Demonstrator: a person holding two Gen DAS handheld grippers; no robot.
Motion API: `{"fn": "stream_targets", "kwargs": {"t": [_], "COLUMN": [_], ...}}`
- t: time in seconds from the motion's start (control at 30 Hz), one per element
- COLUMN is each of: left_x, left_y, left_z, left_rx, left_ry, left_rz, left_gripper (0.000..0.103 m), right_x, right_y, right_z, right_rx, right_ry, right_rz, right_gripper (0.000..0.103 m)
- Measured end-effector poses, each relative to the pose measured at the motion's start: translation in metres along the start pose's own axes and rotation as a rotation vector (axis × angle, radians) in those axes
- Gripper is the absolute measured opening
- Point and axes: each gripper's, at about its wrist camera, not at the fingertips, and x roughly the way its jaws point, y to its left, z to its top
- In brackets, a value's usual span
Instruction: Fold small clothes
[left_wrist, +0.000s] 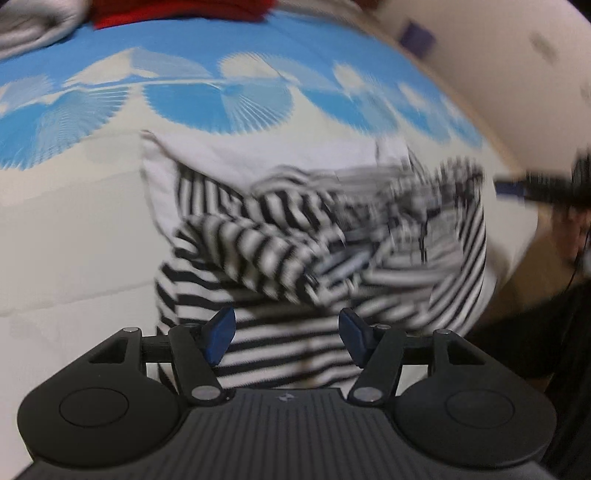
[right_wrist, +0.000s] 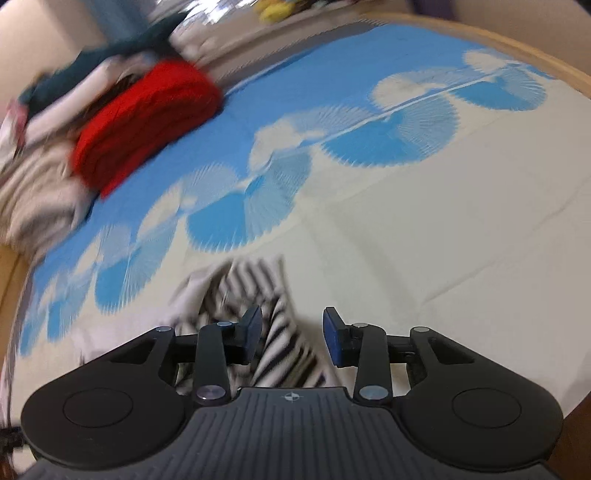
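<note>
Shirt: the striped shirt is lying on the sheet in a loose bundle, sleeves bunching across its middle, a white part showing at the far edge; it is sitting just ahead of both tools.
Left gripper: the left gripper is hanging over the near hem, jaws standing apart, nothing pinched between the blue pads.
Right gripper: the right gripper is also standing released; striped cloth is showing between and below its jaws, but the pads are not pressing on it.
Blur: both views are smearing, so the exact lie of the sleeves is hard to tell.
Risk, sleeves: the bundle is looking lumpy, so I am judging that any fold laid over it now is likely trapping the sleeves and coming out crooked.
Risk, grab: closing low on the hem may be catching the sheet along with the shirt, or only one layer.
Risk, crowding: the red pile and other clothes are sitting well apart, so snagging those is looking unlikely.
</note>
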Motion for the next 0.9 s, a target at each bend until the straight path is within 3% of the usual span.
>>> {"fn": "stream_targets", "kwargs": {"t": [0.07, 0.23, 0.37, 0.5, 0.6, 0.67, 0.7, 0.77, 0.9], "left_x": [0.008, 0.028, 0.035, 0.04, 0.047, 0.05, 0.052, 0.055, 0.059], "left_y": [-0.01, -0.013, -0.009, -0.005, 0.003, 0.008, 0.011, 0.018, 0.027], "left_z": [-0.002, 0.007, 0.028, 0.047, 0.062, 0.072, 0.076, 0.084, 0.095], "left_rx": [0.06, 0.059, 0.025, 0.021, 0.002, -0.021, -0.039, -0.08, -0.109], "left_ry": [0.002, -0.011, -0.06, -0.113, -0.14, -0.157, -0.166, -0.18, -0.21], "left_rz": [0.033, 0.1, 0.151, 0.203, 0.219, 0.229, 0.226, 0.215, 0.216], "left_gripper": [0.067, 0.067, 0.067, 0.067, 0.066, 0.055, 0.051, 0.031, 0.009], "right_x": [0.008, 0.028, 0.052, 0.081, 0.091, 0.094, 0.096, 0.1, 0.11], "right_y": [0.011, 0.042, 0.053, 0.052, 0.053, 0.054, 0.055, 0.055, 0.065], "right_z": [-0.011, -0.034, -0.034, -0.026, -0.013, -0.002, 0.004, 0.015, 0.031], "right_rx": [-0.082, -0.286, -0.281, -0.199, -0.131, -0.081, -0.052, 0.001, 0.013], "right_ry": [0.069, 0.15, 0.201, 0.244, 0.207, 0.156, 0.137, 0.101, 0.041], "right_rz": [0.037, 0.042, 0.057, 0.032, 0.011, 0.016, 0.025, 0.038, 0.031], "right_gripper": [0.041, 0.041, 0.042, 0.042, 0.036, 0.023, 0.022, 0.021, 0.021]}}
